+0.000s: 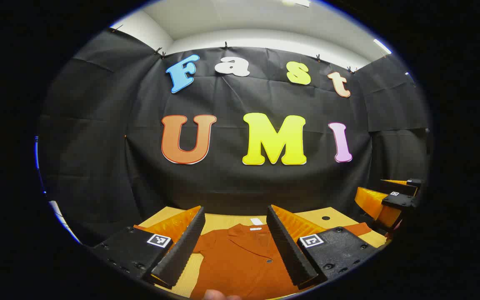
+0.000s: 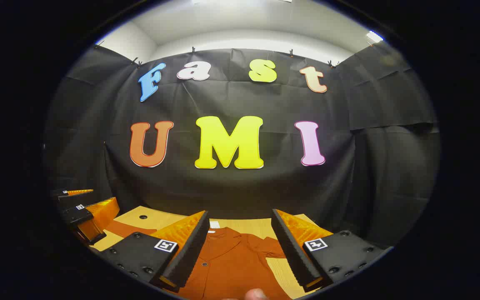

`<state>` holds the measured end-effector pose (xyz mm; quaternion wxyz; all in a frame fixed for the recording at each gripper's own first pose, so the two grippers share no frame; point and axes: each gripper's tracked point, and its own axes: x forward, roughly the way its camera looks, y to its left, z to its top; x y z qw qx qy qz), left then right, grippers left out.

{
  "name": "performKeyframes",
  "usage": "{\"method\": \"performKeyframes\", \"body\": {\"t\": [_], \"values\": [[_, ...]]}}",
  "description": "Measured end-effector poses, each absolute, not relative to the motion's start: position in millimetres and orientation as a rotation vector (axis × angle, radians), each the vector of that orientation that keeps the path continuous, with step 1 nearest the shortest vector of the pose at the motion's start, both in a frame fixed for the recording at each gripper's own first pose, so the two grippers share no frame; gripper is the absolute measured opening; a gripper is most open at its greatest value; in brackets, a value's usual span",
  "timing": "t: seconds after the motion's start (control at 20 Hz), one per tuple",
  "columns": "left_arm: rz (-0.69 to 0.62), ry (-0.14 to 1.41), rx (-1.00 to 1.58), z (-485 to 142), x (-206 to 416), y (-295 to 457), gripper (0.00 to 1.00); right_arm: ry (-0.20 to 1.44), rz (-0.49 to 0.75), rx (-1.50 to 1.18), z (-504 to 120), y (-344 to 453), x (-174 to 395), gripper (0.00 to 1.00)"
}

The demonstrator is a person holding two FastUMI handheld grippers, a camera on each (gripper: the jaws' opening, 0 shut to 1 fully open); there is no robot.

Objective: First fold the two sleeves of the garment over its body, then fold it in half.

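Shirt lies flat on the table, at the lower centre of both views, collar away from the person, seen between each gripper's fingers. It looks like thin woven cloth: light, limp, likely to drape and slide on the smooth wood, so I judge a pinch at a sleeve's cuff or outer hem the best hold, lifting low to keep the body from dragging. The left gripper and right gripper both hang above it with jaws wide, holding nothing. In the left gripper view the right sleeve spreads toward the lower right; in the right gripper view the left sleeve runs to the lower left. Sleeves are not yet folded. Beyond the collar a strip of bare table ends at the black wall, so far-side room is short; the sides look freer.
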<state>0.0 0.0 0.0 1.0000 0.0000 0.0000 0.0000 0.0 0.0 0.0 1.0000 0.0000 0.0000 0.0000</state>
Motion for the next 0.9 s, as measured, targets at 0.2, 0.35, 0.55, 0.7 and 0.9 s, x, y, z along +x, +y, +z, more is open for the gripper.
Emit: {"method": "performKeyframes", "body": {"t": [0.2, 0.35, 0.55, 0.7, 0.9], "values": [[0.010, -0.008, 0.002, 3, -1, -1, 0.96, 0.004, 0.010, 0.001, -1, 0, 1, 0.94], [0.006, -0.001, 0.019, 3, 1, -4, 0.96, -0.017, 0.007, -0.018, -1, -6, 0, 0.94], [0.025, -0.028, 0.066, 8, 5, 1, 0.96, -0.043, 0.001, -0.031, 8, -6, 2, 0.94], [0.020, -0.038, 0.048, 8, 9, -5, 0.96, -0.080, 0.009, -0.008, 26, -2, 0, 0.95], [-0.012, -0.063, 0.073, 16, 6, -10, 0.96, -0.076, 0.000, 0.033, 26, 0, 4, 0.94]]}}
